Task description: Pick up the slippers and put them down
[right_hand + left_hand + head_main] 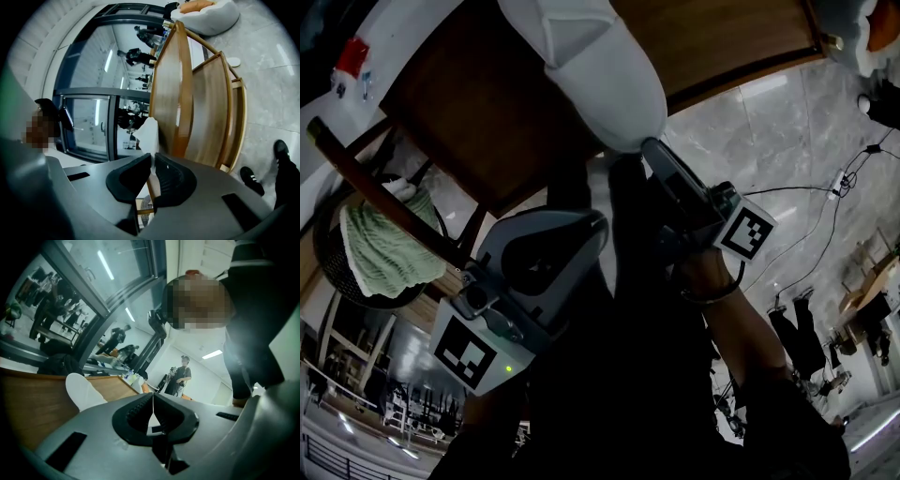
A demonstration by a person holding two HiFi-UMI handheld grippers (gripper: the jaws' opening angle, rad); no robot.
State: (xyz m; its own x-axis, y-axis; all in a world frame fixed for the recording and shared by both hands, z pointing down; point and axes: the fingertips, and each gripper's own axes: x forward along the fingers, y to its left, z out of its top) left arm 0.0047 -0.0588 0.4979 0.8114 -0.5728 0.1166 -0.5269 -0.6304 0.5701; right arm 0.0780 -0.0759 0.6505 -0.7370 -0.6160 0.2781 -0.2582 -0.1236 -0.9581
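This is a large shared workspace, like an open office or a lab hall. The floor [787,141] is polished grey stone tile, with a cable [848,183] trailing across it. Dark-framed glass partitions [89,124] stand under strip lights [105,266], and several people [182,375] stand about. Nearer are wooden tables [478,112], a beanbag [211,18] on the floor, and a basket [333,258] holding a green towel [384,248].

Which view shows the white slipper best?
The head view: most of the slipper shows, its end at the right gripper. The right gripper view shows only a thin white edge pinched between the jaws; the left gripper view, a rounded white end.
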